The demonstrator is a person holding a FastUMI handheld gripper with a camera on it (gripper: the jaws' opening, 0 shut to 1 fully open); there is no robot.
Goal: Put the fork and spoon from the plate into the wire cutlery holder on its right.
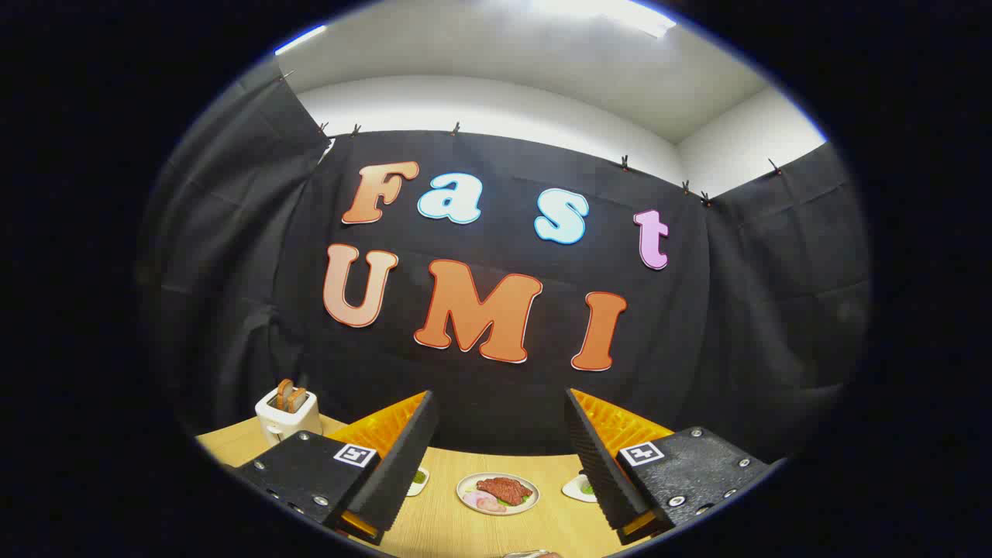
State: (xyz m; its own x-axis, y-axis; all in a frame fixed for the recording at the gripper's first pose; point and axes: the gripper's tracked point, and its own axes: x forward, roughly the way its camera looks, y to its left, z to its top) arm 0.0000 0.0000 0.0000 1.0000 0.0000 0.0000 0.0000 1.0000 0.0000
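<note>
My gripper (500, 434) is held high above a wooden table (442, 519), its two black ribbed fingers (403, 457) spread wide with nothing between them. Down between the fingers, far ahead on the table, sits a round plate (497, 493) holding reddish meat and pale slices. I cannot make out a fork, a spoon or a wire holder on it or beside it. A sliver of something shiny (531, 553) peeks in at the table's near edge, too little to identify.
A white toaster (288, 413) with two slices of toast stands at the table's back left, beyond the left finger. Two small white dishes (417, 480) (580, 488) with green bits flank the plate, partly hidden by the fingers.
</note>
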